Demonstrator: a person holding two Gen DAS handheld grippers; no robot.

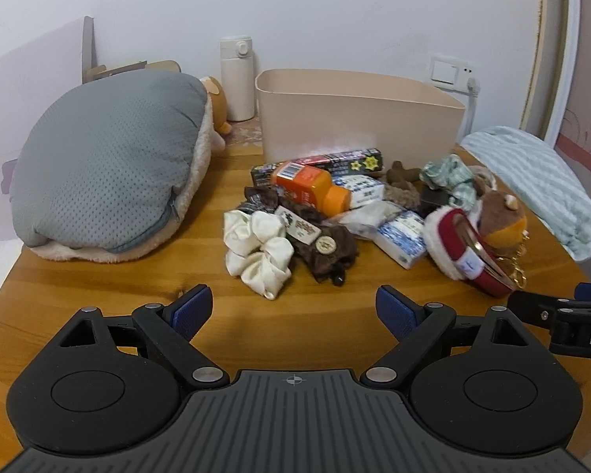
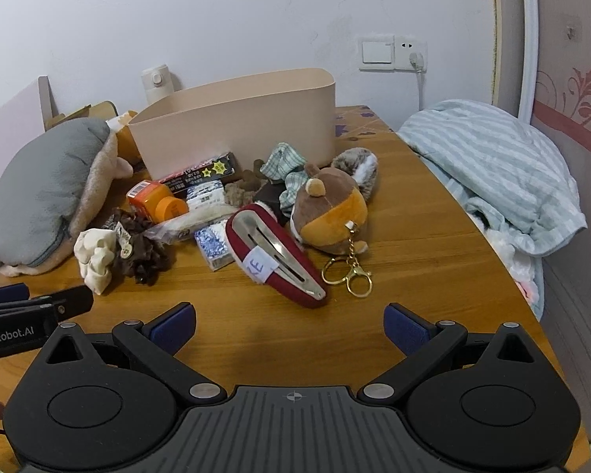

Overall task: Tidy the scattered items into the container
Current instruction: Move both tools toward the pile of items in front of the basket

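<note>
The left gripper (image 1: 293, 307) is held wide apart above the near edge of the wooden table (image 1: 98, 295), nothing being gripped between its blue pads; the right gripper (image 2: 289, 325) is likewise spread wide and empty, and is positioned just to the right of the left one. A beige container (image 1: 358, 126) is set at the far middle of the table, upright and open at the top; its contents cannot be made out. The scattered items are found heaped directly in front of the container, on its near side: a long black box with yellow stars (image 1: 335, 159) is laid against the container's near wall; an orange bottle (image 1: 313, 189) is lying on its side just nearer; a white scrunchie (image 1: 256, 250) and a brown scrunchie with tags (image 1: 323, 248) are touching each other at the near left of the heap; blue-and-white packets (image 1: 404, 234) are seen in the middle; a red hair clip (image 2: 275, 258) is lying at the near right, beside a brown-and-orange plush keychain (image 2: 331, 205) whose gold ring (image 2: 348, 276) rests on the table; a green checked scrunchie (image 2: 287, 169) is placed behind it. A grey cushion (image 1: 106, 157) is noted at the left; a white flask (image 1: 236, 79) is standing far left of the container; a striped cloth (image 2: 492, 165) is draped at the right.
</note>
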